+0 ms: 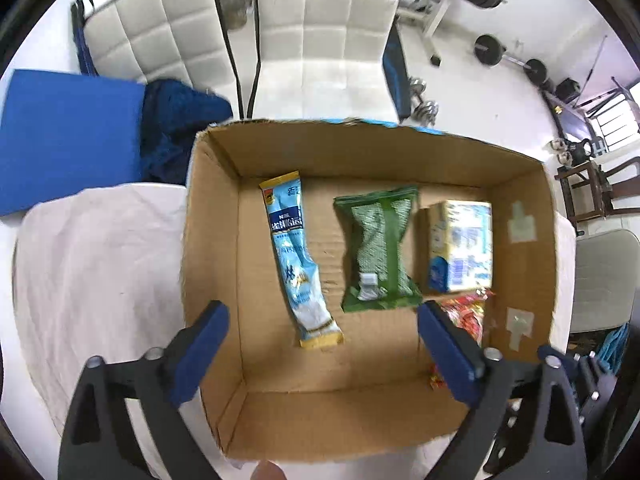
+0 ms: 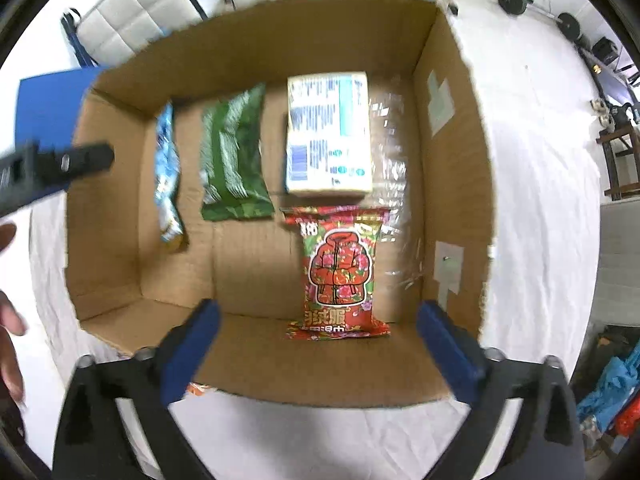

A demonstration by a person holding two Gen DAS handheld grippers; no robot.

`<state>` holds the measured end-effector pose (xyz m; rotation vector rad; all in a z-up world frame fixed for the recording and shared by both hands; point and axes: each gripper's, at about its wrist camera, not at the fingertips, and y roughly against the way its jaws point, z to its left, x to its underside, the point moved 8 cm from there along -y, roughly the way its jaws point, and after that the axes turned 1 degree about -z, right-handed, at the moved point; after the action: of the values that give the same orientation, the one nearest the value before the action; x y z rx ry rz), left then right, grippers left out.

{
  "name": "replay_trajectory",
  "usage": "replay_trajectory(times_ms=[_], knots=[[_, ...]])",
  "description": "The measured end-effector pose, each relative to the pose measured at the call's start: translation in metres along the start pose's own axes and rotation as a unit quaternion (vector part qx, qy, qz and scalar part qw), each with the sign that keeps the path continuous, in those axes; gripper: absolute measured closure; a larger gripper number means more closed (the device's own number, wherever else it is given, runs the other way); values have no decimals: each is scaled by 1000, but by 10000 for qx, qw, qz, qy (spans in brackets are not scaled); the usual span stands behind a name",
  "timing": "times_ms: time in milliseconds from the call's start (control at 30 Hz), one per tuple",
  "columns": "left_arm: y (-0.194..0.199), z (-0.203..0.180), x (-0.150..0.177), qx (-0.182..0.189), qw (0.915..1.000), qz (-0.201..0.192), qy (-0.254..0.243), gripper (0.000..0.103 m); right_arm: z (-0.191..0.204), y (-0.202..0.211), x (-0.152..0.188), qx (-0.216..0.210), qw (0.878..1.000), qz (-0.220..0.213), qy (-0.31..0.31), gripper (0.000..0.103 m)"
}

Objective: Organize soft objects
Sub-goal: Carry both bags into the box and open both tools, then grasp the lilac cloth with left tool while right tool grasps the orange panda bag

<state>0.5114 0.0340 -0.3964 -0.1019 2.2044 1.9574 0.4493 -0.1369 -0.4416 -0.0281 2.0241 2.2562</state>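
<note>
Both tools hang released above the cardboard box [image 2: 248,36], left tool [image 1: 322,342] over the light, crinkly blue sachet [image 1: 298,256], right tool [image 2: 318,336] over the soft red packet [image 2: 340,272], best pinched mid-body.

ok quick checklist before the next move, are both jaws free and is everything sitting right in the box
1. Left gripper jaws wide, nothing between them: ok.
2. Right gripper jaws wide, nothing between them: ok.
3. Blue sachet, green pack, white carton and red floral pack lie flat on the floor of the cardboard box: ok.
4. Packs apart, none stacked: the red pack's top edge meets the carton, overlap cannot tell.
5. More soft items left outside the box: cannot tell; only a red scrap shows at the near wall.
</note>
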Motion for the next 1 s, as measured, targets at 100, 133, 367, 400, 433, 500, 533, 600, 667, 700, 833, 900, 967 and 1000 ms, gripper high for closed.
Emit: replay_trajectory(times_ms=[100, 133, 367, 400, 433, 500, 533, 600, 667, 700, 833, 900, 967, 1000], knots=[[21, -8, 14, 50, 9997, -242, -24, 4, -4, 24, 7, 30, 9995, -298, -23, 0], [29, -10, 21, 109, 9994, -318, -23, 4, -6, 32, 8, 22, 9992, -390, -30, 0], [69, -18, 51, 132, 9962, -865, -10, 4, -16, 79, 25, 127, 9956, -929, -22, 0], [74, -17, 56, 127, 9956, -933, 8, 4, -17, 86, 29, 120, 9948, -1011, -41, 0], [80, -17, 63, 137, 9950, -986, 39, 4, -18, 92, 32, 109, 9939, -1091, -73, 0], [87, -17, 71, 156, 9940, -1074, 100, 4, -19, 102, 38, 82, 9924, -1219, -121, 0], [93, -17, 76, 143, 9932, -1155, 101, 4, -21, 110, 41, 77, 9913, -1303, -145, 0], [101, -15, 81, 93, 9918, -1265, 144, 4, -22, 124, 48, 107, 9888, -1479, -168, 0], [109, -13, 85, 83, 9903, -1376, 167, 4, -22, 136, 53, 107, 9863, -1640, -168, 0], [111, -11, 87, 52, 9897, -1415, 202, 4, -21, 141, 55, 108, 9857, -1676, -165, 0], [118, 5, 94, -53, 9875, -1527, 392, 4, -16, 143, 64, 21, 9866, -1623, -150, 0], [118, 18, 100, -133, 9866, -1545, 499, 4, -10, 135, 70, -123, 9888, -1480, -134, 0], [111, 38, 109, -316, 9863, -1474, 664, 4, 0, 116, 78, -237, 9923, -1217, -56, 0], [106, 48, 115, -385, 9866, -1394, 760, 4, 6, 103, 84, -327, 9941, -1032, -52, 0]])
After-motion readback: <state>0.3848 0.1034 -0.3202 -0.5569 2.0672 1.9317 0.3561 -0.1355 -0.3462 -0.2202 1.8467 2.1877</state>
